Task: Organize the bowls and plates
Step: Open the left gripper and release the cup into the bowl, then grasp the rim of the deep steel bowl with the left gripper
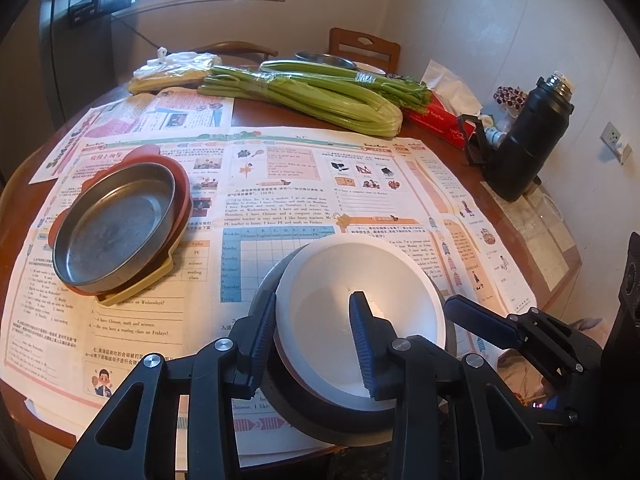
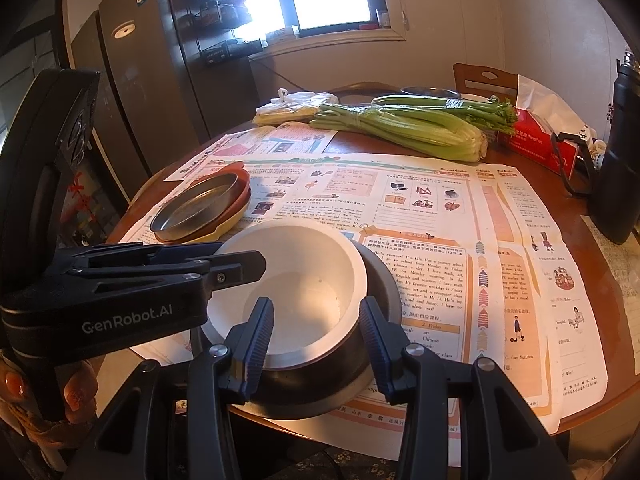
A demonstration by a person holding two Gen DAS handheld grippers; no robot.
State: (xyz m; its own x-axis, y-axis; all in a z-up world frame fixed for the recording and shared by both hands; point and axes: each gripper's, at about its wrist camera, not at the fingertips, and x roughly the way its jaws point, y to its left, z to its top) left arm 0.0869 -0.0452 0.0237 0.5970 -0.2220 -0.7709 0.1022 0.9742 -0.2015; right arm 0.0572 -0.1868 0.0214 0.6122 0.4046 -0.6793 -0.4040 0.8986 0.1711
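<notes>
Both my grippers at the white bowl, near edge of the table.

My left gripper (image 1: 314,338) stands narrow, pinching the left rim of the white bowl (image 1: 360,300): one finger outside, one inside. My right gripper (image 2: 316,340) is also narrow, one finger inside the white bowl and one outside the metal bowl (image 2: 376,280) it sits tilted in; I cannot tell if the pads press. Far left, a metal plate (image 1: 114,228) lies in a brown plate (image 1: 184,184). The metal bowl's near side is hidden.
</notes>
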